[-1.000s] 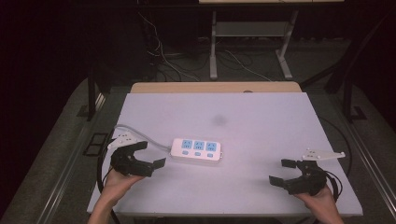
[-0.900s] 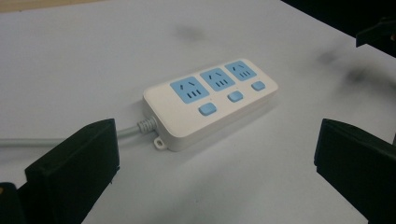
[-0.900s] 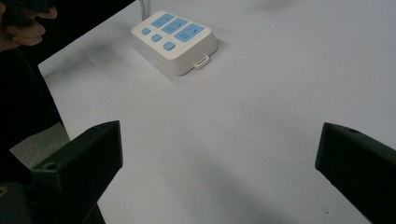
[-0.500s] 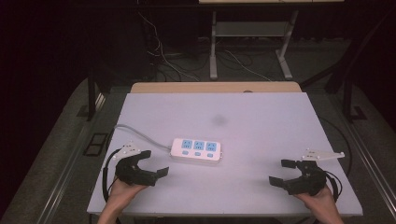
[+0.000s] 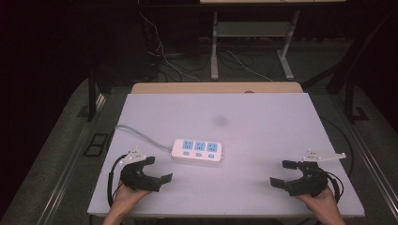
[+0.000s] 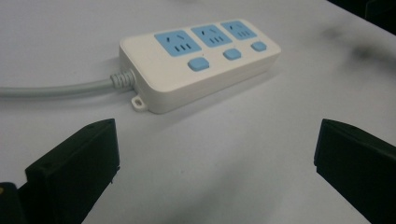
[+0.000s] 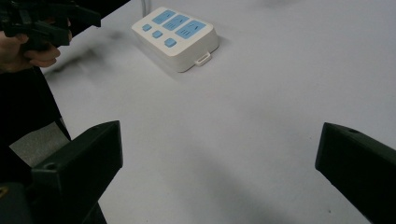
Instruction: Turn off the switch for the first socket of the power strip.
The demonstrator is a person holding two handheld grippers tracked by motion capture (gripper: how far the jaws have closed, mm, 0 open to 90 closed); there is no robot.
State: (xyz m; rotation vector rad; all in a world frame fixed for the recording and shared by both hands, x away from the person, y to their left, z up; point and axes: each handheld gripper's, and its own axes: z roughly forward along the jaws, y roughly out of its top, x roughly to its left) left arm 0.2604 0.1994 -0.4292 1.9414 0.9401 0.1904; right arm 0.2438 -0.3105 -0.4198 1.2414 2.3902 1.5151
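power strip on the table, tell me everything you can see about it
The power strip is a white, plastic-looking rounded block lying flat on the white table, left of centre. Its top carries three blue sockets in a row, each with a blue button beside it, all empty. A small mounting tab juts from its end. A grey cord leaves that end. Neither tool touches it.

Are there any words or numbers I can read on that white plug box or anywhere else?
None: no words, numbers or brand names can be read.
Power strip: three blue sockets and three blue buttons, all without lettering.
Its grey cord: no print visible.
Table: plain white, with just a dark smudge, not writing.
Left claw and right claw: black, no labels to be seen.
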